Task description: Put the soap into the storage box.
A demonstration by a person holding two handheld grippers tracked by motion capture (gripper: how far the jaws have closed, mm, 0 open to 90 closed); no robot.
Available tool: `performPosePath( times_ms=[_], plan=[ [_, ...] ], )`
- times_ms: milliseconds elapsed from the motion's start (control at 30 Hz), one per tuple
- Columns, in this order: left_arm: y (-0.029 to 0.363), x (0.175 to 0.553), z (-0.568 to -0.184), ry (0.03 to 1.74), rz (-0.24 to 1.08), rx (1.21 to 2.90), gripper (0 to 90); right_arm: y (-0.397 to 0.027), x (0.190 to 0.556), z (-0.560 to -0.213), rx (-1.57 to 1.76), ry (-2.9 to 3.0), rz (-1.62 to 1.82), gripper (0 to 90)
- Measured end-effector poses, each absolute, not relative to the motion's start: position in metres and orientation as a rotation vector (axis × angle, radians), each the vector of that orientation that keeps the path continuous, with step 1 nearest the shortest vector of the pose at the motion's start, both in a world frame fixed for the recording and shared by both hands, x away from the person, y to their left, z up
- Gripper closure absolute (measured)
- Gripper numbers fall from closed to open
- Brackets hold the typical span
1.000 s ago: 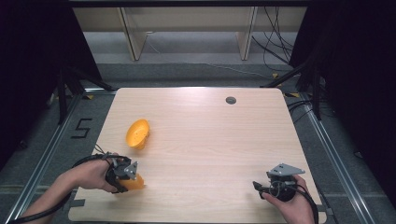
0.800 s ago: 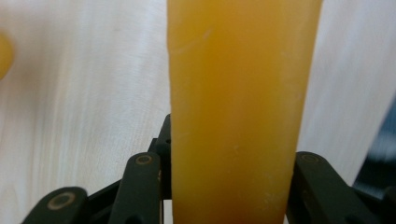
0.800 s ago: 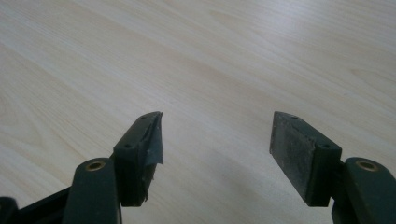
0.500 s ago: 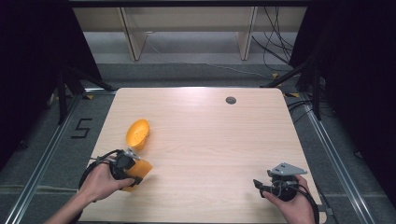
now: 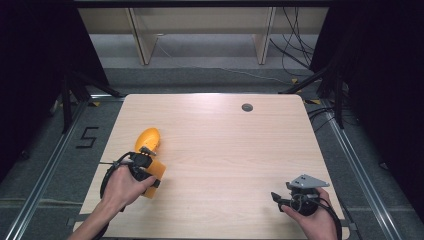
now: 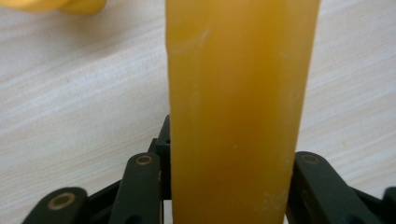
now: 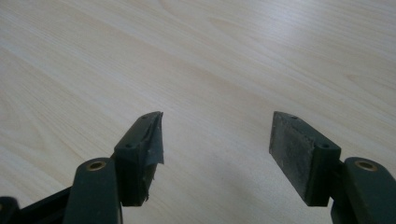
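The surface is a pale wood-grain laminate top with rounded corners and a small dark round grommet near its far edge, right of centre. It stands on grey carpeted floor, with a "5" marked on the floor to the left, light wooden shelf uprights beyond the far edge, and loose black cables at far right. At the near left, the left gripper is clenched on a smooth, waxy, translucent orange block with flat sides; in the left gripper view this block rises upright between the black fingers, which press on both of its sides. Just beyond it, toward the far left, lies a rounded, glossy yellow-orange piece on the surface, close to the gripper's tip. At the near right, the right gripper rests low over bare laminate; its matte black fingers stand released and well apart, one pad's covering frayed.
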State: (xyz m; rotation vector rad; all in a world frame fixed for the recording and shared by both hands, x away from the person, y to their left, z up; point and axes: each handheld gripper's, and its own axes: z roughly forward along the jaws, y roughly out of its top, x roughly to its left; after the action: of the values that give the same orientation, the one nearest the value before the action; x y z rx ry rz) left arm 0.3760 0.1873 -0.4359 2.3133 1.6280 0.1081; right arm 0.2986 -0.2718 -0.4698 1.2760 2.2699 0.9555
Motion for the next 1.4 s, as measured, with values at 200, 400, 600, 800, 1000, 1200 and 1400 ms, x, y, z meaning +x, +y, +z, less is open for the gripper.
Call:
performPosePath(
  times_ms=[200, 400, 600, 800, 1000, 1200, 1400],
  plan=[
    [0.188, 0.388, -0.422, 1.658, 0.103, 2.261, 60.3, -0.270, 0.296, -0.469, 1.327, 2.251, 0.941, 35.5],
    [0.192, 0.398, -0.412, 1.691, 0.128, 2.227, 60.3, -0.271, 0.297, -0.469, 1.297, 2.260, 0.941, 35.5],
    [0.198, 0.413, -0.406, 1.741, 0.126, 2.184, 60.4, -0.271, 0.297, -0.469, 1.294, 2.262, 0.938, 35.5],
    [0.204, 0.429, -0.394, 1.762, 0.157, 2.153, 60.3, -0.272, 0.298, -0.469, 1.289, 2.260, 0.939, 35.5],
    [0.205, 0.443, -0.390, 1.776, 0.164, 2.164, 60.4, -0.272, 0.298, -0.469, 1.287, 2.258, 0.947, 35.5],
    [0.207, 0.457, -0.383, 1.808, 0.171, 2.154, 60.3, -0.272, 0.298, -0.469, 1.282, 2.261, 0.939, 35.5],
    [0.209, 0.475, -0.382, 1.837, 0.183, 2.166, 60.3, -0.273, 0.298, -0.470, 1.260, 2.262, 0.941, 35.5]
  ],
)
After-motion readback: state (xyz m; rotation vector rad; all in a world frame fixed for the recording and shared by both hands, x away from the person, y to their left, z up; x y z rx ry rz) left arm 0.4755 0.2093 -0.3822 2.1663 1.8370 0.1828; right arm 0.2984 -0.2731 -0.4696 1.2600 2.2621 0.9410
